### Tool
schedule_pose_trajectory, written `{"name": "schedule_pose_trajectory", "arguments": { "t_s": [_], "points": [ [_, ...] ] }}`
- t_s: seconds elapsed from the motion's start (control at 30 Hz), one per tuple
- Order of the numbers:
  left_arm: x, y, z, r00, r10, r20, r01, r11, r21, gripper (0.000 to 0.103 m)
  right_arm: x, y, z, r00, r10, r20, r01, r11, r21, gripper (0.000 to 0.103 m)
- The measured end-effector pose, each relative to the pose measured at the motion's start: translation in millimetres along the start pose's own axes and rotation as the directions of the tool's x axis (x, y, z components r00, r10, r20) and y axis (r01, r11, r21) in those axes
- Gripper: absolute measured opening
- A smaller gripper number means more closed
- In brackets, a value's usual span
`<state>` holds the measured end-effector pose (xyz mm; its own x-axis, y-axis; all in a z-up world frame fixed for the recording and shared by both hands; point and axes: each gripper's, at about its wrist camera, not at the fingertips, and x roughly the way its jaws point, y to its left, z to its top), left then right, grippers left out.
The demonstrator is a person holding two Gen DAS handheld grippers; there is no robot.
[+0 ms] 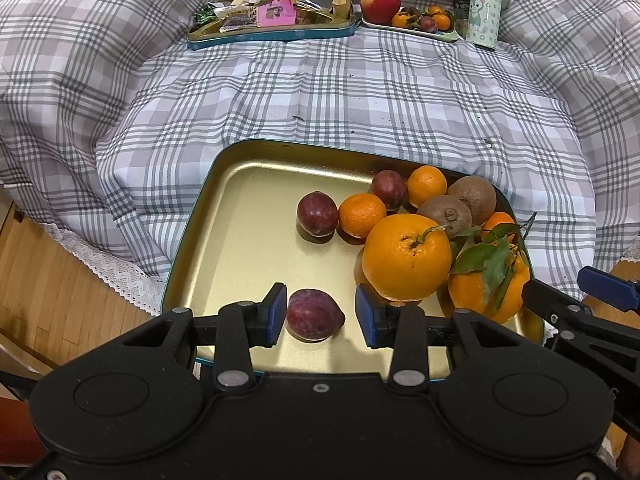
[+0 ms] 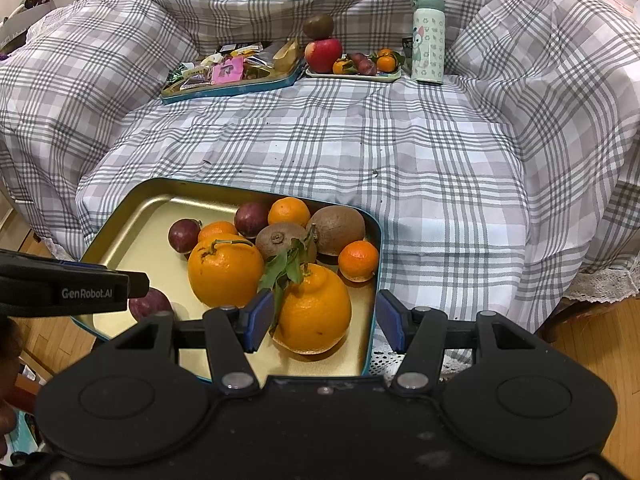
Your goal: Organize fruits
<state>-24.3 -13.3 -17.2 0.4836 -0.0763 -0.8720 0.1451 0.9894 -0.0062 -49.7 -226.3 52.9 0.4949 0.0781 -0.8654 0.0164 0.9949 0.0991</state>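
Note:
A gold tray (image 1: 240, 248) with a teal rim holds several fruits: plums, small mandarins, two kiwis (image 1: 472, 194) and two large oranges. My left gripper (image 1: 321, 314) hangs open over the tray's near part, and a dark plum (image 1: 314, 314) lies between its blue pads with a gap on the right side. My right gripper (image 2: 325, 318) is open around the large leafy orange (image 2: 316, 312) at the tray's near right corner; its right pad stands clear of the fruit, over the tray (image 2: 132, 232) rim. The other large orange (image 2: 224, 270) rests just left.
At the back of the plaid cloth (image 1: 360, 100) stand a snack-filled tray (image 1: 268, 20), a plate (image 1: 408, 26) with an apple, a kiwi on top and small fruits, and a pale green bottle (image 1: 486, 4). Wooden floor (image 1: 60, 292) shows past the near edge.

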Motion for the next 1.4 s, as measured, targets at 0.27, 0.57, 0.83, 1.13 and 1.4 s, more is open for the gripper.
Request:
{"name": "schedule_pose_trajectory", "arguments": {
  "t_s": [0.27,0.57,0.83,1.13,1.4],
  "points": [
    [0.0,-0.7,0.3,1.000,-0.004,-0.002,0.004,1.000,0.008,0.047,0.3,0.4,1.5,1.000,-0.006,-0.001,0.006,1.000,-0.009,0.059],
    [0.1,-4.2,1.4,1.000,0.002,-0.005,-0.002,1.000,0.026,0.047,-0.1,-3.6,2.4,1.000,-0.008,-0.002,0.008,1.000,0.006,0.059],
    [1.7,-6.0,1.1,1.000,-0.001,-0.019,0.002,0.999,0.039,0.047,2.3,-4.1,2.4,1.000,-0.007,-0.011,0.007,1.000,0.014,0.059],
    [5.1,-6.3,1.4,0.999,-0.015,-0.037,0.017,0.999,0.049,0.047,7.6,-3.7,2.4,0.999,-0.015,-0.035,0.015,1.000,0.002,0.059],
    [4.1,-1.6,2.0,0.999,-0.014,-0.034,0.015,0.999,0.035,0.047,9.1,-1.7,3.4,0.998,-0.021,-0.053,0.020,0.999,-0.026,0.059]
  ]
}}
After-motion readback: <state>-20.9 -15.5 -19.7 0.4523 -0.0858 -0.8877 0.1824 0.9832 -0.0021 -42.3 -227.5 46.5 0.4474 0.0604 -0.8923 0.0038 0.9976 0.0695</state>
